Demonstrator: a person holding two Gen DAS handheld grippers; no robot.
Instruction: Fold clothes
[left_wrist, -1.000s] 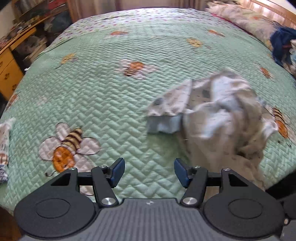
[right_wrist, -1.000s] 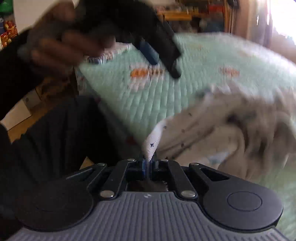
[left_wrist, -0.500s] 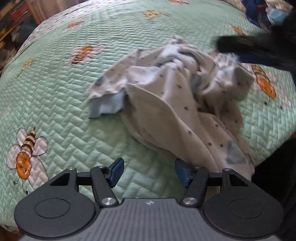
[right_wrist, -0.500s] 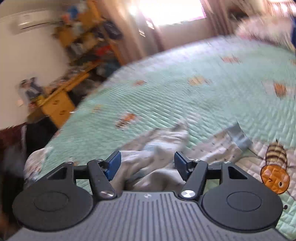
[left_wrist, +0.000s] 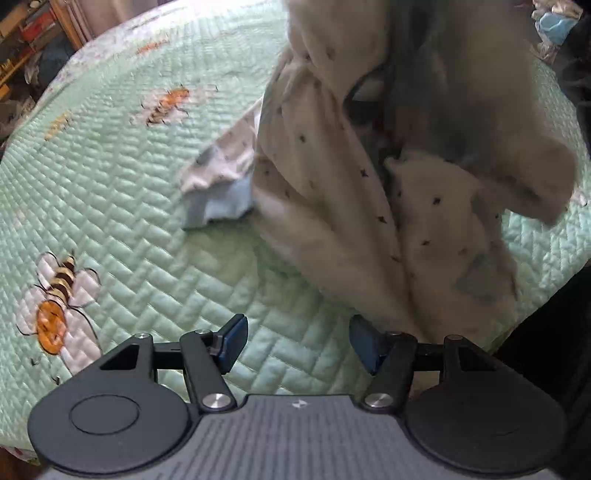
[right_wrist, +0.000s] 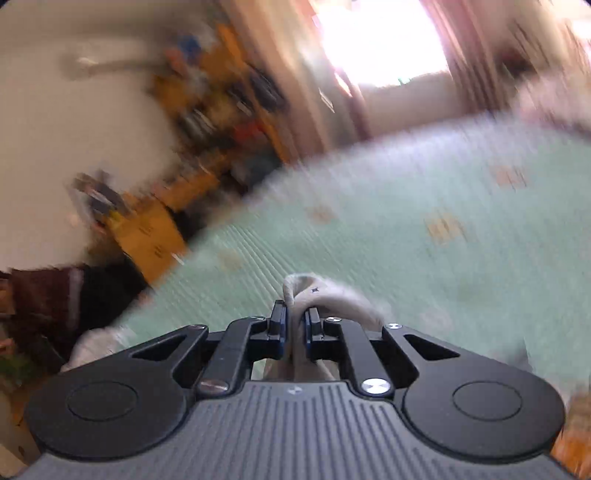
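Observation:
A beige garment (left_wrist: 332, 166) with small dark dots and a light blue cuff (left_wrist: 218, 206) hangs bunched in the air above the green quilted bedspread (left_wrist: 110, 203), its lower end still on the bed. In the left wrist view my left gripper (left_wrist: 297, 332) stands open low over the bedspread, nothing between its blue pads, and the cloth's hem lies just beyond its right finger. In the blurred right wrist view my right gripper (right_wrist: 295, 317) is closing, with a fold of the garment (right_wrist: 325, 295) pinched between its pads, held high over the bed (right_wrist: 406, 240).
Wooden shelves and a yellow cabinet (right_wrist: 147, 236) stand past the bed's left side, under a bright window (right_wrist: 384, 40). More clothes (left_wrist: 554, 26) are piled at the far right of the bed. The bed's edge runs near the lower right, beside a person's dark clothing (left_wrist: 554, 350).
The right gripper let go of the garment's corner, opened over the crumpled heap, then shut on a fold and rose, lifting the cloth. The left gripper drifted closer, still open.

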